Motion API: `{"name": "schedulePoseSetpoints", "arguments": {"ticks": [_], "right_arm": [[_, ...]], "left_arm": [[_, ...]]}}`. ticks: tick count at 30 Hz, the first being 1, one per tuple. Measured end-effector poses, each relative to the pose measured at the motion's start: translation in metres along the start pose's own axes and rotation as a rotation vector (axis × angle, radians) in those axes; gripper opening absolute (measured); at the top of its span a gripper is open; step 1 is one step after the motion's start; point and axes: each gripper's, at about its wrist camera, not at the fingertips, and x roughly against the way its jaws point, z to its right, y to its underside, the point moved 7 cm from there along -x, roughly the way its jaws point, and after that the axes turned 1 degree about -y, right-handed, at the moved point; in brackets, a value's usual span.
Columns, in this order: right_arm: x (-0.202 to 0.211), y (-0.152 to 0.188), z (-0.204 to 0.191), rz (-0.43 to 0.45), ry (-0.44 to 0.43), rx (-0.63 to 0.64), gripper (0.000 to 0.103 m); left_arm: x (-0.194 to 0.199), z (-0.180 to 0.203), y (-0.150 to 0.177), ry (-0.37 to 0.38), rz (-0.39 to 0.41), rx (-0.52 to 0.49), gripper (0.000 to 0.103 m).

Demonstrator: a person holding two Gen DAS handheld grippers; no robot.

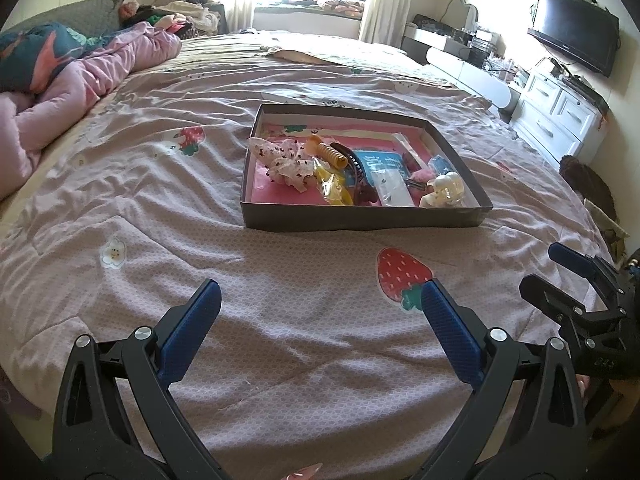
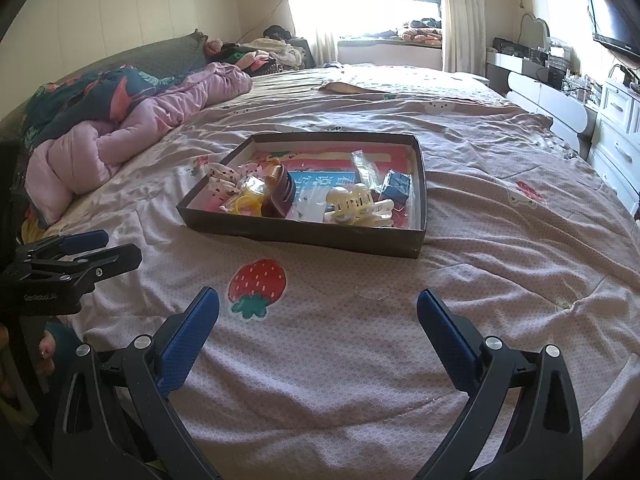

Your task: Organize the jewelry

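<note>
A shallow dark box point(image 1: 360, 222) point(image 2: 304, 234) with a pink lining sits on the bed. It holds hair accessories: a spotted scrunchie point(image 1: 286, 160) point(image 2: 224, 178), a yellow bagged item point(image 1: 334, 188) point(image 2: 248, 200), an orange coil tie point(image 1: 334, 154), a dark claw clip point(image 1: 360, 178) point(image 2: 280, 198), a cream claw clip point(image 1: 446, 190) point(image 2: 352, 202), a blue card point(image 1: 380, 162) and a small blue box point(image 2: 396, 188). My left gripper point(image 1: 320, 300) is open and empty, short of the box. My right gripper point(image 2: 318, 306) is open and empty too; it also shows in the left wrist view point(image 1: 552, 272).
The bed has a pinkish cover with a strawberry print point(image 1: 402, 274) point(image 2: 256, 280). A rumpled pink duvet point(image 1: 80, 80) point(image 2: 132, 124) lies at the left. White drawers point(image 1: 560, 112) and a wall TV point(image 1: 574, 28) stand to the right.
</note>
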Motion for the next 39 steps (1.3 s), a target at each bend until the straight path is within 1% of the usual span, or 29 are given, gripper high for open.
{"name": "schedulePoseSetpoints", "arguments": {"ticks": [8, 39], "right_arm": [[0.0003, -0.0001, -0.0003, 0.001, 0.000, 0.000, 0.097], [0.0003, -0.0018, 0.0001, 0.002, 0.000, 0.001, 0.097]], "left_arm": [[0.0000, -0.0008, -0.0025, -0.019, -0.001, 0.000, 0.092], [0.0035, -0.0003, -0.0037, -0.027, 0.008, -0.003, 0.092]]}}
